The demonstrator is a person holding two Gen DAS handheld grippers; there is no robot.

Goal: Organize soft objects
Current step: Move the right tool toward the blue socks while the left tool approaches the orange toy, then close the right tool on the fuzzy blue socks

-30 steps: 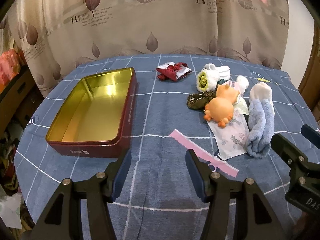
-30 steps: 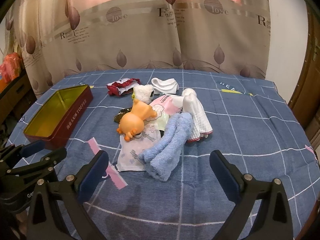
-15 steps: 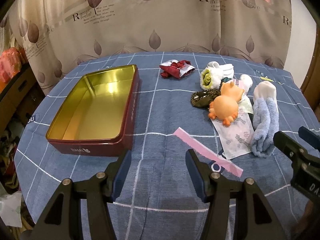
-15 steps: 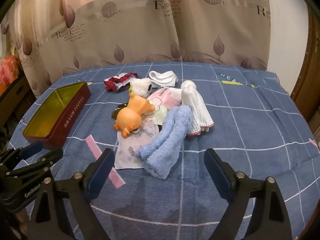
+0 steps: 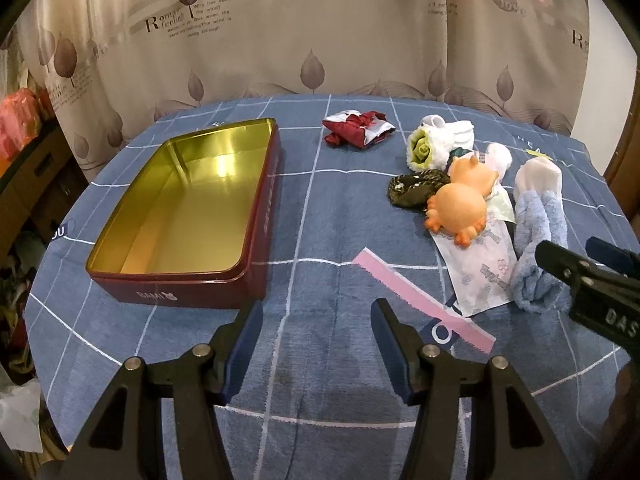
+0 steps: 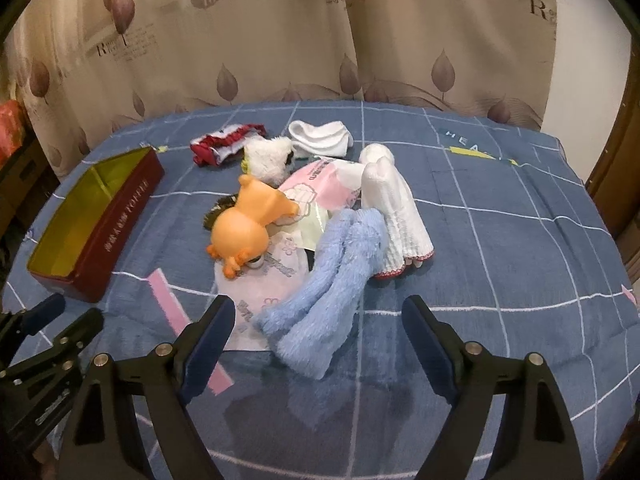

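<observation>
Right wrist: orange toy hides dark cloth

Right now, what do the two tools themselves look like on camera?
Both match: the left tool and right tool are matte black frames with triangular cut-outs, silver rivets at the joints and dark blue pads on the fingers. White lettering starting "DAS" marks the right tool's body, seen from the left wrist view. No cables or sleeves show.
</observation>
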